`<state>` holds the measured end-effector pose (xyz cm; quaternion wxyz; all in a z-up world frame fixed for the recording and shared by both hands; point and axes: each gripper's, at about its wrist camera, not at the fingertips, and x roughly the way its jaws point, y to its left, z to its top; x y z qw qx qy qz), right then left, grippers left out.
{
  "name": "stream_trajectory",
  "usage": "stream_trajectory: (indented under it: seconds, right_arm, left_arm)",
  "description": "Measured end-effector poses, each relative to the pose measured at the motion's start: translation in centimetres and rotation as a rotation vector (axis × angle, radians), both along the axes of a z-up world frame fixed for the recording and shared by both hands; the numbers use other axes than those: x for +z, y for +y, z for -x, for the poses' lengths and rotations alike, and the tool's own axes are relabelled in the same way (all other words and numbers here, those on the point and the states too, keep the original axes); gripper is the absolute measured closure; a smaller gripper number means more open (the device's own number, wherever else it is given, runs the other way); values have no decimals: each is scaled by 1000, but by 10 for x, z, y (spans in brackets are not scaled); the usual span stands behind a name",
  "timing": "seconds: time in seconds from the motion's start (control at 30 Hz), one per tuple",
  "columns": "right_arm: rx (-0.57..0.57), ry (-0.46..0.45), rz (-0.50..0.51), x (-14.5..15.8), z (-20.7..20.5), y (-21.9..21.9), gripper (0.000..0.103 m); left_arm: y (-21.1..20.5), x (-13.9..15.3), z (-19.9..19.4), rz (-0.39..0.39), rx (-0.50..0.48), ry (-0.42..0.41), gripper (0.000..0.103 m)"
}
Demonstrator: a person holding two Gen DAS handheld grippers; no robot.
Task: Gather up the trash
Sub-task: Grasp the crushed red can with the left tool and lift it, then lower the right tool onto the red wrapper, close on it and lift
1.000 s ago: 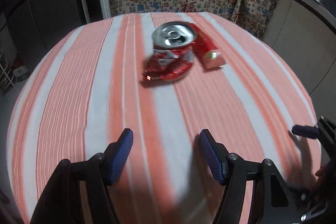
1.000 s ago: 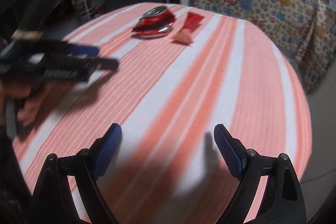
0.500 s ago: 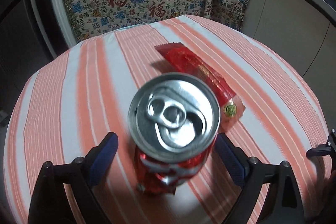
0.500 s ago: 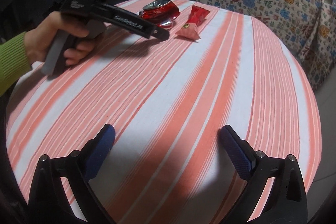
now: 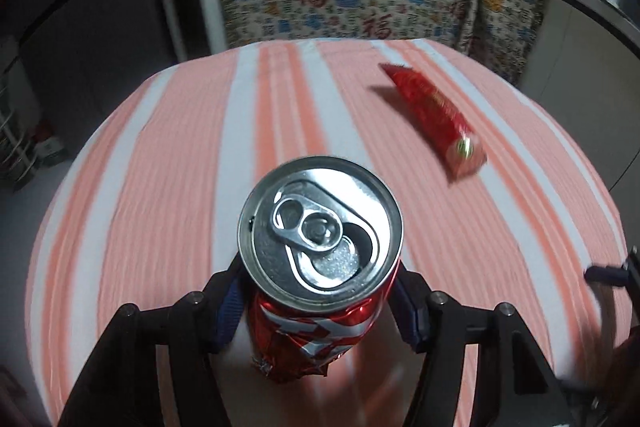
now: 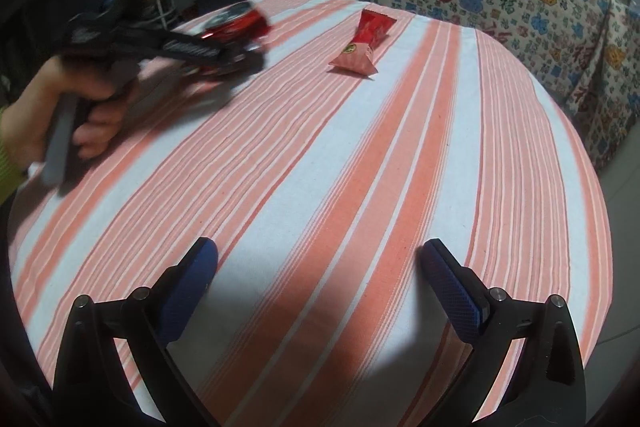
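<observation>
Red crushed can (image 5: 320, 307), silver top

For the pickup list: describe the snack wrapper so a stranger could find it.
On the round table with the orange-striped cloth, look toward the far side. The wrapper lies flat there, apart from the crushed can: a long red packet with a pale pink end.

- Indoor light is dim and warm; the striped tablecloth (image 6: 360, 155) is evenly lit, while the room behind it falls dark.
- Soft shadows spread on the cloth under the right gripper (image 6: 320, 267).
- Glare glints on the silver top of the can (image 5: 320, 239).
- Motion blur smears the wrapper (image 5: 436, 115) beyond the can, and the left gripper (image 6: 236, 55).
- Both fisheye views curve strongly, with black corners.
</observation>
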<state>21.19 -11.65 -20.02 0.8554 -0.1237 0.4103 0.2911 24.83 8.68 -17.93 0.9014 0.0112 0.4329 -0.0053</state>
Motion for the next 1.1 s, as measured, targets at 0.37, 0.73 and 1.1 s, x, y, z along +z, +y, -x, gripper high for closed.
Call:
stream_trajectory:
  seconds: [0.37,0.73,1.1]
  right_arm:
    - [-61,49,14,3,-43,8,0]
    - [-136,54,24,10,-172,62,14]
    - [-87,-43,12,14,-136,70,83]
  left_arm:
    - [4,-5,33,-10,62,8,19]
    - [3,-6,34,-14,62,5,16]
    - [4,-6,34,-11,62,4,16]
